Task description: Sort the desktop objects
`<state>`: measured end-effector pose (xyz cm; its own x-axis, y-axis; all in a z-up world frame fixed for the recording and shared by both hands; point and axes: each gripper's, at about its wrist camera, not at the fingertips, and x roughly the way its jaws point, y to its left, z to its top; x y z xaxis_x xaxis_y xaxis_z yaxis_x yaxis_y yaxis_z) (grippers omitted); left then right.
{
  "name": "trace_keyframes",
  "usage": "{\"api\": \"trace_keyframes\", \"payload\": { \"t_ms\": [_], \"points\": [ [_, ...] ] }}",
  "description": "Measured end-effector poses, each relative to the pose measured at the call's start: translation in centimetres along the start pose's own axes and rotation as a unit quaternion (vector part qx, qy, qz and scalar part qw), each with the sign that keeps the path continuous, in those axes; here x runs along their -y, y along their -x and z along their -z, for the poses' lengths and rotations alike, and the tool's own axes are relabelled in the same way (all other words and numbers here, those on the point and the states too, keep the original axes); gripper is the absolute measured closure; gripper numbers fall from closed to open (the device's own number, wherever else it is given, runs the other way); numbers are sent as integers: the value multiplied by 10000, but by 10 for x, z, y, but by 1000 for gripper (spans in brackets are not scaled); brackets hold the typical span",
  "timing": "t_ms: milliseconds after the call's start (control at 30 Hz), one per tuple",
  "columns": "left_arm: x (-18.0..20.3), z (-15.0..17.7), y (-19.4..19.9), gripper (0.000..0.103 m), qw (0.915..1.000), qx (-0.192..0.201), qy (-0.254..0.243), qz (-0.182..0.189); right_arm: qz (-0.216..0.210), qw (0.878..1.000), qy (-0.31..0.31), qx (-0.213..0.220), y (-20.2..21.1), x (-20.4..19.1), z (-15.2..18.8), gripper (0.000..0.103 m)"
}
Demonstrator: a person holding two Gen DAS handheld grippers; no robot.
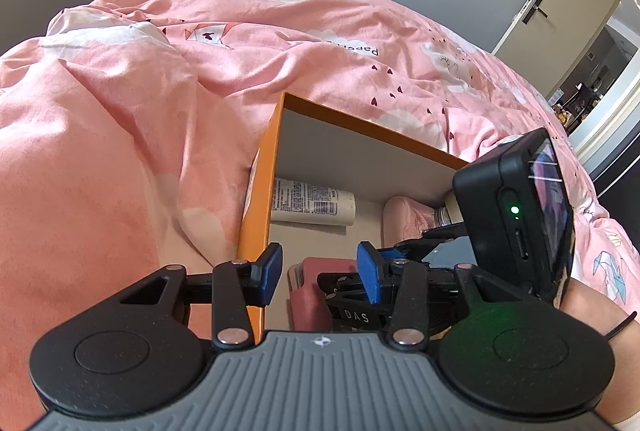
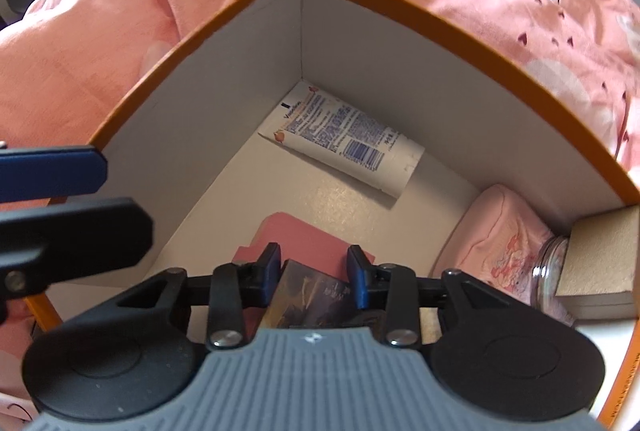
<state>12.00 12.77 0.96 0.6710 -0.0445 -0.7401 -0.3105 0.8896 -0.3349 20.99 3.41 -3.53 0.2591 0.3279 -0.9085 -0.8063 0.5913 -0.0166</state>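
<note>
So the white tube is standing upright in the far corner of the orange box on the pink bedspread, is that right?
Not quite. The white tube is lying on its side on the floor of the orange box, not standing upright. The right wrist view shows this most clearly. The rest holds: it is in the far corner, and the box sits on the pink bedspread.

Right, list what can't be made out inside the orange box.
- Dark printed card, right wrist view: lower part hidden by the right gripper; whether its fingers press it is unclear.
- Clear glass jar, right wrist view: contents too blurred.
- Pink flat case, left wrist view: half hidden behind the right gripper.
</note>
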Motion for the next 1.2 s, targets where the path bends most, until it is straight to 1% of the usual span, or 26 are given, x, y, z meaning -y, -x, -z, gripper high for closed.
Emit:
{"api": "trace_keyframes", "payload": {
  "t_ms": [67, 133, 300, 333, 467, 533, 700, 767, 833, 900, 1033, 1167, 1200],
  "points": [
    [2, 1, 1, 55, 10000, -16, -15, -12, 59, 9998, 95, 189, 12, -5, 1, 52],
    [3, 1, 3, 55, 10000, -16, -2, -8, 219, 9989, 203, 352, 24, -9, 3, 49],
    [10, 4, 12, 55, 9998, 58, -94, -143, 608, 9951, 380, 684, 44, -15, 14, 45],
    [12, 5, 14, 55, 9998, 85, -115, -157, 642, 9945, 367, 742, 50, -14, 18, 43],
    [18, 9, 24, 55, 9992, 199, -207, -265, 692, 9926, 189, 981, 68, -12, 29, 41],
    [21, 12, 28, 55, 9988, 256, -254, -328, 755, 9902, 115, 1165, 80, -12, 36, 37],
    [29, 24, 39, 55, 9977, 405, -390, -384, 1010, 9806, -74, 1680, 106, -14, 58, 34],
    [33, 29, 44, 55, 9969, 473, -483, -400, 1106, 9750, -183, 1920, 116, -13, 69, 30],
    [38, 34, 49, 55, 9960, 558, -578, -393, 1217, 9688, -314, 2138, 125, -13, 80, 23],
    [42, 38, 52, 55, 9953, 607, -652, -385, 1308, 9629, -435, 2321, 133, -13, 91, 19],
    [47, 48, 60, 54, 9949, 604, -765, -258, 1308, 9554, -650, 2565, 144, -12, 113, 13],
    [51, 61, 66, 50, 9933, 711, -892, -179, 1141, 9539, -865, 2637, 147, -9, 133, 12],
    [51, 63, 66, 49, 9933, 705, -903, -151, 1111, 9534, -922, 2650, 147, -10, 138, 9]
  ]
}}
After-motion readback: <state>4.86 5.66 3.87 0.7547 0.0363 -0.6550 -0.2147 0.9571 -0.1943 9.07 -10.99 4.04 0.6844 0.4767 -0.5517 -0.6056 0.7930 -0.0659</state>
